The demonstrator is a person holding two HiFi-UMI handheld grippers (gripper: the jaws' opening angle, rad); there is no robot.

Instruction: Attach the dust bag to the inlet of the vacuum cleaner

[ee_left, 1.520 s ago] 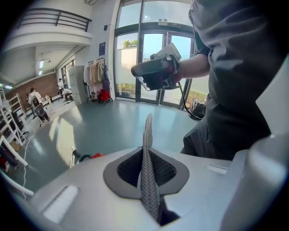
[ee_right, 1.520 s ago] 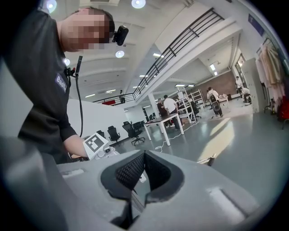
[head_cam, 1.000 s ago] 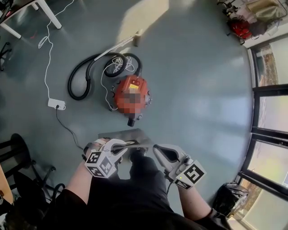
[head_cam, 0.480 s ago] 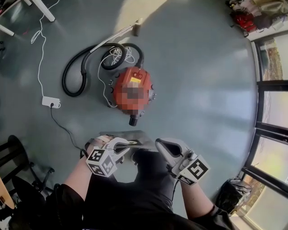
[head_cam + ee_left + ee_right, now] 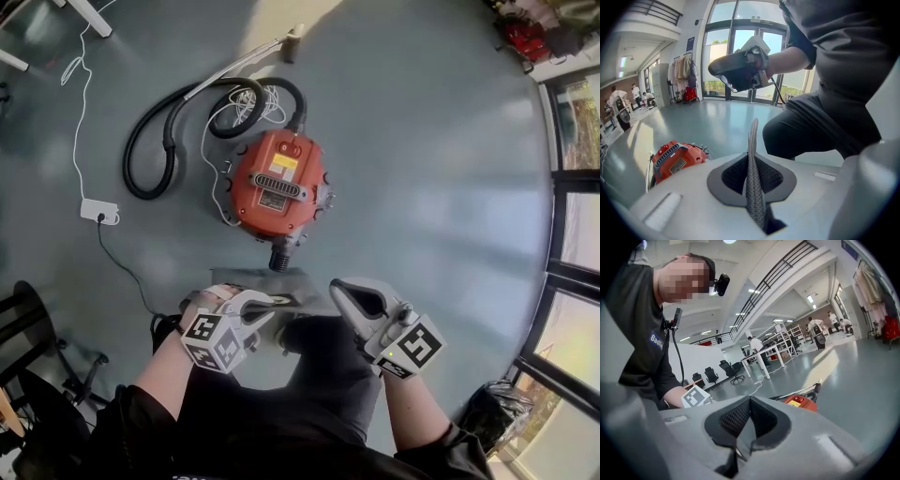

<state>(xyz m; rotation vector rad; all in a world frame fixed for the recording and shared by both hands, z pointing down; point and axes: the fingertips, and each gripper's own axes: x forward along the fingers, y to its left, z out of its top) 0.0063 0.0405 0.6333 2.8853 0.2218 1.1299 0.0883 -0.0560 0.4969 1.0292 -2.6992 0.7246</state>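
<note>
The red vacuum cleaner lies on the grey floor, its round inlet pointing toward me. The flat grey dust bag hangs just short of that inlet, stretched between both grippers. My left gripper is shut on the bag's left part; in the left gripper view a thin textured sheet stands pinched between the pads. My right gripper is shut at the bag's right edge, with a smooth grey sliver between its pads. The vacuum also shows in both gripper views.
A black hose with a metal wand coils behind the vacuum. A white cord runs to a power strip at the left. A black chair base stands near my left side, and windows line the right.
Both grippers have sunk toward the floor with the bag between them. The vacuum now sits larger and nearer in the head view, its inlet closer to the bag.
</note>
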